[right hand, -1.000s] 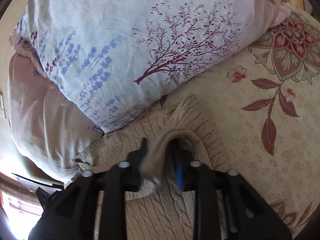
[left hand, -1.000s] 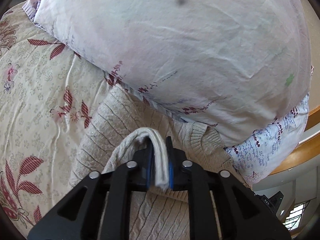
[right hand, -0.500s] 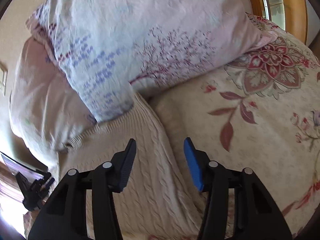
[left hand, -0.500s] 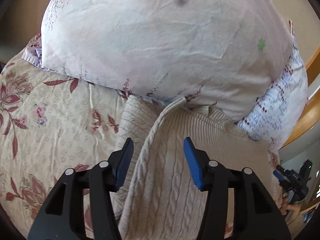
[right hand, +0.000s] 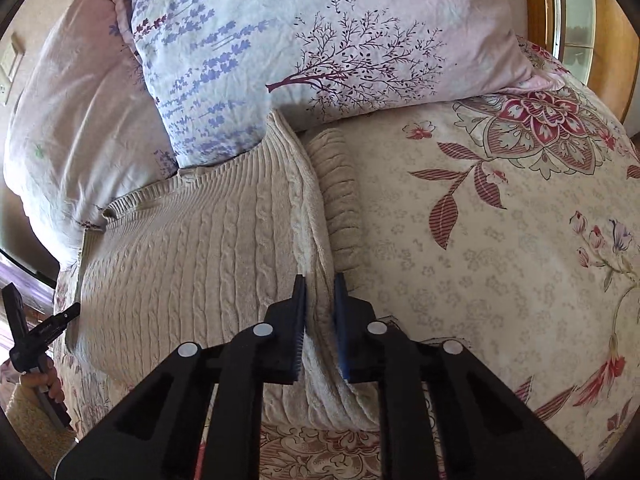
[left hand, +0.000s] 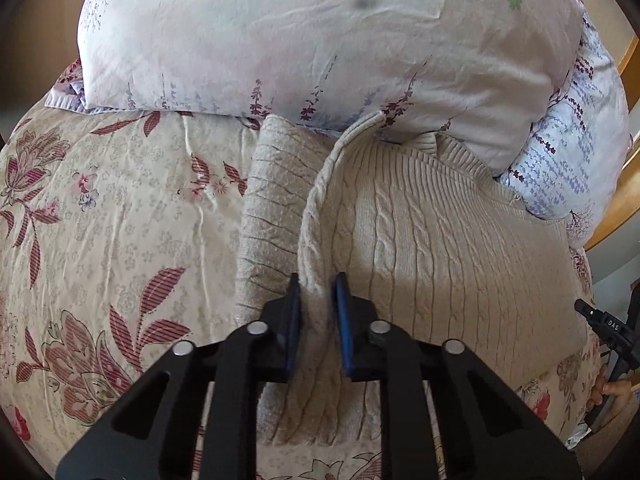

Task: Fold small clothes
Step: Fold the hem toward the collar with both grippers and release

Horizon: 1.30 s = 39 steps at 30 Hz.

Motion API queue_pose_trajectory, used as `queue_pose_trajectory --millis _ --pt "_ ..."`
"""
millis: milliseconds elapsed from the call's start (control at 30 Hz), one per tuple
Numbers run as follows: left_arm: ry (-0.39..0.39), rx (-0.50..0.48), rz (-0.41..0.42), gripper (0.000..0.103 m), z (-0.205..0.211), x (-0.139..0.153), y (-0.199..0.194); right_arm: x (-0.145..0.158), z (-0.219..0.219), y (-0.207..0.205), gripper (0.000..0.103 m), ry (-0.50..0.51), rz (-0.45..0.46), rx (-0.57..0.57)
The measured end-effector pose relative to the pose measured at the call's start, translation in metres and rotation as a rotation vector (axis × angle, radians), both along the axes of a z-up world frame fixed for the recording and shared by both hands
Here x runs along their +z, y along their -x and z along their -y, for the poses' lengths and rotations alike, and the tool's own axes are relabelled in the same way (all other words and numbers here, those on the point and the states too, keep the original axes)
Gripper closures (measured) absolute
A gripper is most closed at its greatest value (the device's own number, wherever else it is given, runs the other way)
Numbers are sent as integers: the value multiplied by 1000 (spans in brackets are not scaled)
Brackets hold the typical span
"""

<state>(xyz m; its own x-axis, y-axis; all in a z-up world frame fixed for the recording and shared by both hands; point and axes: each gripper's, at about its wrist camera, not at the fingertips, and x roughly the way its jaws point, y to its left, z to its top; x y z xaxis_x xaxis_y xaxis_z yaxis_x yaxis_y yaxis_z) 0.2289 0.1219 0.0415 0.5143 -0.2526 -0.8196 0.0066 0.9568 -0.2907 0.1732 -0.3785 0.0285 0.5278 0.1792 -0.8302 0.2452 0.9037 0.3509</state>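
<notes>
Left wrist view: both sets of jaws, wide apart a moment ago, now pinch the sweater's [left hand: 440, 248] folded side edges, left gripper [left hand: 318, 300] and right gripper [right hand: 320, 300] set for the next fold.

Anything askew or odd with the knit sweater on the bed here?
Yes: the sweater's top edge is tucked under the pillows, so it doesn't lie fully flat. Otherwise no damage or spill shows.

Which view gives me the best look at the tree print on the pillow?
The right wrist view: the dark purple tree print sits whole and sharp on the pillow, above the cable-knit sweater. The left wrist view shows that pillow only at its right edge, with lavender sprigs and no tree.
</notes>
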Motion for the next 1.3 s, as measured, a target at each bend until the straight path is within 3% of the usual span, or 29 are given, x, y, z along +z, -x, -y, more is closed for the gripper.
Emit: queue_pose_trajectory --millis 333,500,767,933,1000,1067,1100,1167,1300 --pt "79 -9 35 97 -22 20 12 26 7 26 93 -50 57 -47" --pt "67 5 -3 96 -22 5 6 10 7 20 93 13 -11 -71" --pt "57 18 -1 95 -20 -6 11 -1 -2 5 92 95 -42 -38" --pt "17 26 38 84 -16 5 14 2 -4 7 92 89 -49 -46" --pt "-28 31 83 70 -14 15 19 6 -5 10 89 96 -48 -49" --pt "-80 32 132 54 -9 26 24 14 -7 11 80 102 -24 -72" --pt "-103 25 166 53 -6 32 27 20 -9 13 74 111 1 -80" --pt "-120 -8 212 48 2 40 32 31 -16 16 71 124 65 -66" --pt "-137 -90 194 47 24 34 29 30 -41 2 71 132 63 45"
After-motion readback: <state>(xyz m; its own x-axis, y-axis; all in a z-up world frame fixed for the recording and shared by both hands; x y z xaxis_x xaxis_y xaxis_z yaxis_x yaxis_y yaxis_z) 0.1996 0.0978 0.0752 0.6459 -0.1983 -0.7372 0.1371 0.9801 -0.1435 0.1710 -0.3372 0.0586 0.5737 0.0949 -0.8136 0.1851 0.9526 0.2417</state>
